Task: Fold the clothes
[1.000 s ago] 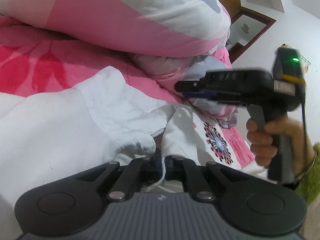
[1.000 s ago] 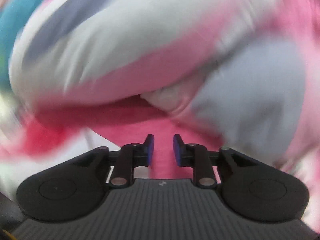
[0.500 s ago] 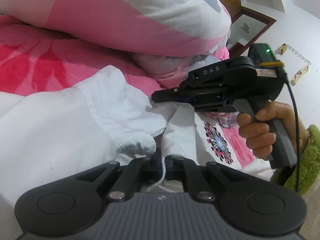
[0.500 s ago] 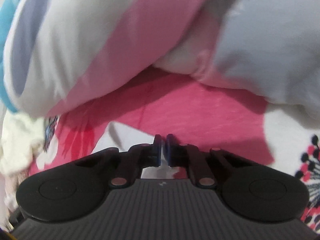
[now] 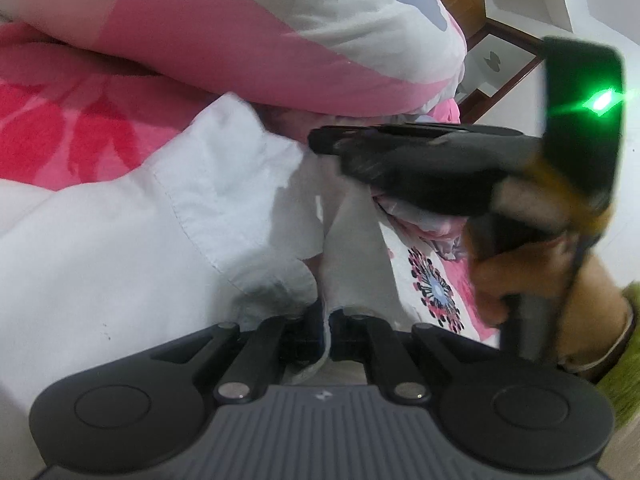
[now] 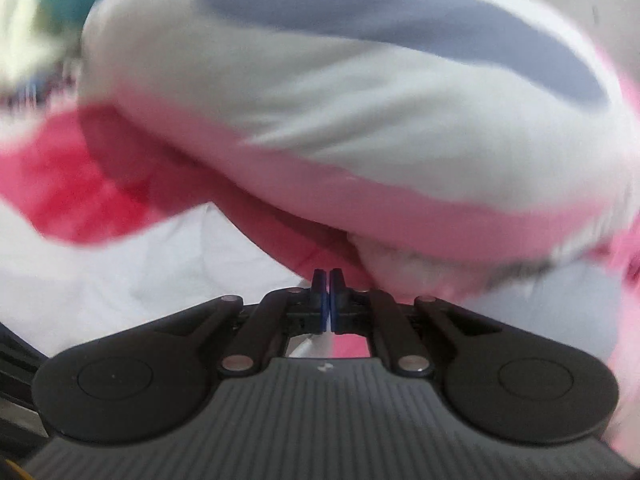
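Note:
A white garment (image 5: 132, 232) lies spread on a pink flowered bedspread (image 5: 60, 132). My left gripper (image 5: 326, 320) is shut on a bunched edge of the white garment at the bottom middle. My right gripper (image 5: 320, 144) shows blurred in the left wrist view, reaching in from the right above a lifted fold of the garment. In the right wrist view my right gripper (image 6: 329, 280) has its blue pads together with a sliver of white cloth between them, and the garment (image 6: 120, 264) lies below left.
A big rolled quilt (image 5: 280, 28) in white, pink and grey-blue lies right behind the garment; it also fills the right wrist view (image 6: 360, 100). A wooden-framed door (image 5: 496, 60) and a white wall stand at the far right. The hand holding the right gripper (image 5: 520, 276) is at the right.
My right gripper closed from open to shut and moved left over the garment's lifted fold, now rising with motion blur. My left gripper kept its hold and place.

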{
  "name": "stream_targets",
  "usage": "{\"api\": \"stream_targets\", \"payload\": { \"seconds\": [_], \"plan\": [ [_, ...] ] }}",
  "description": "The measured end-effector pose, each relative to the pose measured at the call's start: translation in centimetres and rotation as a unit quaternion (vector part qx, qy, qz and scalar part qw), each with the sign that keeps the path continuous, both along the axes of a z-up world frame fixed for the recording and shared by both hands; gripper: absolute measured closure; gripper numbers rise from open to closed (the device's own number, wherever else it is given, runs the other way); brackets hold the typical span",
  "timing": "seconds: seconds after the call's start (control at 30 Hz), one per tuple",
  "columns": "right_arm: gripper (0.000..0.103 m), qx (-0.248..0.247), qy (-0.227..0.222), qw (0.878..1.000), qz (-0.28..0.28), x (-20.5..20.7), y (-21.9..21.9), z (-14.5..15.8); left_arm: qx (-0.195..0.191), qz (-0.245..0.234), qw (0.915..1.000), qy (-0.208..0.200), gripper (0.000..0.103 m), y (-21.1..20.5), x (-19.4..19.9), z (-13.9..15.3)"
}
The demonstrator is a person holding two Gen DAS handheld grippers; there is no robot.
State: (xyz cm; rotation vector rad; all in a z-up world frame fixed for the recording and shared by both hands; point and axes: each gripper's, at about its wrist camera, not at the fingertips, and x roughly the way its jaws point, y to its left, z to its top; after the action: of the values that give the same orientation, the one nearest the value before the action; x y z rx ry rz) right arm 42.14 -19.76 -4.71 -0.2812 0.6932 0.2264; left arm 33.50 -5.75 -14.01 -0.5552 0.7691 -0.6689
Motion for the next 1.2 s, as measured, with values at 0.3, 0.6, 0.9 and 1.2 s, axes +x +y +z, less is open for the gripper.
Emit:
{"api": "stream_targets", "payload": {
  "seconds": [0.3, 0.6, 0.9, 1.2],
  "plan": [
    [0.101, 0.03, -0.099, 0.994, -0.023, -1.9, -1.5, 2.3, -0.045, 0.024, 0.9986, 0.014, 0.1, 1.0, 0.3, -0.2],
    [0.1, 0.141, 0.015, 0.99, 0.012, -6.0, -5.1, 3.0, -0.113, 0.063, 0.9909, 0.039, 0.1, 2.6, 1.1, -0.9],
    [0.1, 0.117, 0.046, 0.992, 0.025, -1.3, -0.9, -0.6, -0.116, 0.103, 0.9877, 0.019, 0.081, 3.4, 0.6, 0.1],
    [0.1, 0.194, -0.005, 0.979, -0.064, -2.7, -4.7, -0.1, -0.165, 0.207, 0.964, -0.02, 0.071, 7.0, -0.5, 0.9]
  ]
}}
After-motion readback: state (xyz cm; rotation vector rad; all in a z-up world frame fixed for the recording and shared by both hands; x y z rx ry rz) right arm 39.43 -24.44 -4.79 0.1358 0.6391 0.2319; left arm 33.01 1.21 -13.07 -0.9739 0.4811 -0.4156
